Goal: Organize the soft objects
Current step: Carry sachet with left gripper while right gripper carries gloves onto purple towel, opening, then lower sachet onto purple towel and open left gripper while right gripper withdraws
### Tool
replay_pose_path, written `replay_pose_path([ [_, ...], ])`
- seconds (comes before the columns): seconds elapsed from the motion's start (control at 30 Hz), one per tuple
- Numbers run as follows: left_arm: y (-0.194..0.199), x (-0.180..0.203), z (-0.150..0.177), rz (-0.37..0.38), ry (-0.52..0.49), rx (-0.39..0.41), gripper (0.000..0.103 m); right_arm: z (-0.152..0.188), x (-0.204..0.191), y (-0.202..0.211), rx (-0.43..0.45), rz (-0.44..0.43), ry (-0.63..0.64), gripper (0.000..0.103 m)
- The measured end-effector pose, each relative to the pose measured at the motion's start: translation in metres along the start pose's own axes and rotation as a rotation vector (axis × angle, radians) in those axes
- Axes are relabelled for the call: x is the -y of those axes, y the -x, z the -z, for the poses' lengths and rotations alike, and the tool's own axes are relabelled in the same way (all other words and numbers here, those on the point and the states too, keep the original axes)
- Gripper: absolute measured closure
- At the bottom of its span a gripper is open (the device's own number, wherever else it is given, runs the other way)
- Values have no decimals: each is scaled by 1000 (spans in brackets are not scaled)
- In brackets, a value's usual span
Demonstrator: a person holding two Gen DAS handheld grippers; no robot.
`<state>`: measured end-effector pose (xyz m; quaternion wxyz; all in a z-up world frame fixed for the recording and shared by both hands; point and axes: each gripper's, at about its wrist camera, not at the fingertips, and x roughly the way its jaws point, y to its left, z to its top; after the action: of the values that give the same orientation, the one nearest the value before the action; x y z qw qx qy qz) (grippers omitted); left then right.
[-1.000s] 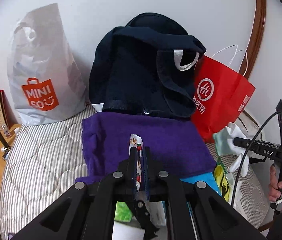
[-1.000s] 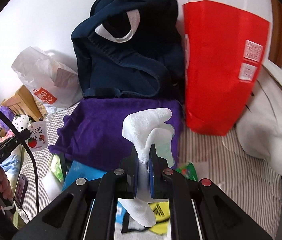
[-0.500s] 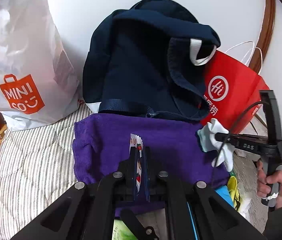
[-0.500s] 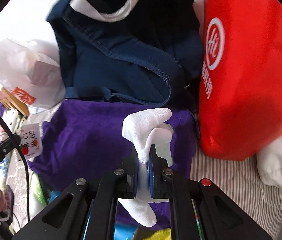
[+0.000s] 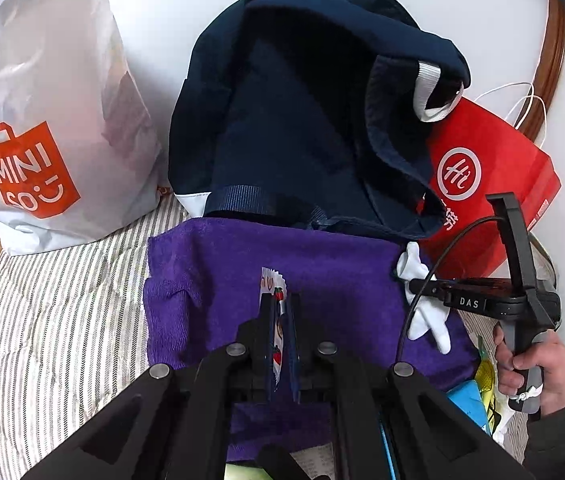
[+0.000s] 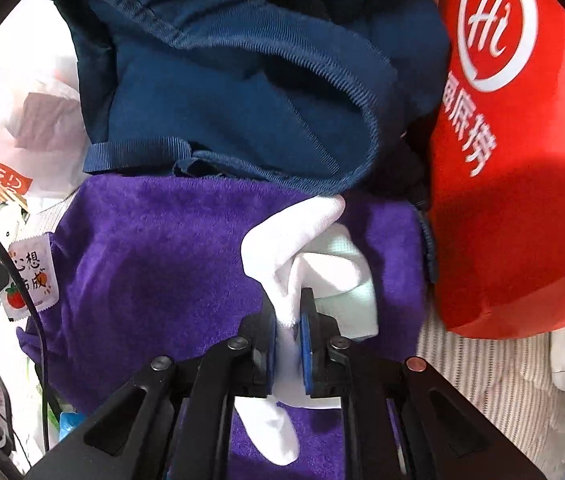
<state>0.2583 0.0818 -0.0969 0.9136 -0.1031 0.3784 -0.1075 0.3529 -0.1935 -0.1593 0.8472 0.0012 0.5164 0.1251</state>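
Two soft things are in the grippers, both over the purple towel [image 6: 170, 264]. The white sock [image 6: 306, 264] sits at the centre of the right wrist view, its bunched upper part rising toward 12 o'clock and its toe hanging toward 6 o'clock below the tool. The right gripper [image 6: 287, 316] pinches the sock between its blue pads; its jaws have just been opening slightly, with the fabric still pressed between them. From the left wrist view the same sock shows at 3 o'clock, over the towel's right edge, with a hand [image 5: 530, 364] on the tool's grip below it.

The left gripper [image 5: 280, 312] has its jaws pressed together on a small printed packet [image 5: 273, 284] with a strawberry picture, whose serrated top pokes up at the centre of that view, over the middle of the towel.

Beyond the towel, at 12 o'clock, a navy backpack [image 5: 298, 120] leans against the white wall, its lower edge touching the towel. A red paper bag [image 6: 522, 160] stands at 3 o'clock, beside the backpack. A white MINISO plastic bag [image 5: 50, 120] stands at 9 to 10 o'clock in the left view. All rest on a striped quilt [image 5: 54, 320].
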Motion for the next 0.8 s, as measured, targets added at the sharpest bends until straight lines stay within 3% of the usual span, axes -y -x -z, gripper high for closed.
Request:
replay_pose_path([
  [0.1, -4, -2, -1, 1, 2, -6, 96, 1, -3, -2, -11, -32, 3, 72],
  [0.17, -7, -4, -1, 1, 3, -10, 96, 2, -7, 1, -7, -37, 7, 45],
  [0.2, -9, -4, -1, 2, 4, -14, 96, 2, -8, 2, -4, -30, 11, 41],
  [0.4, -16, -4, -2, 9, 6, -15, 96, 6, -8, 22, -5, -29, -2, 39],
  [0.8, -43, -6, -15, 42, 18, -28, 96, 43, 7, 103, 138, -52, -47, 39],
])
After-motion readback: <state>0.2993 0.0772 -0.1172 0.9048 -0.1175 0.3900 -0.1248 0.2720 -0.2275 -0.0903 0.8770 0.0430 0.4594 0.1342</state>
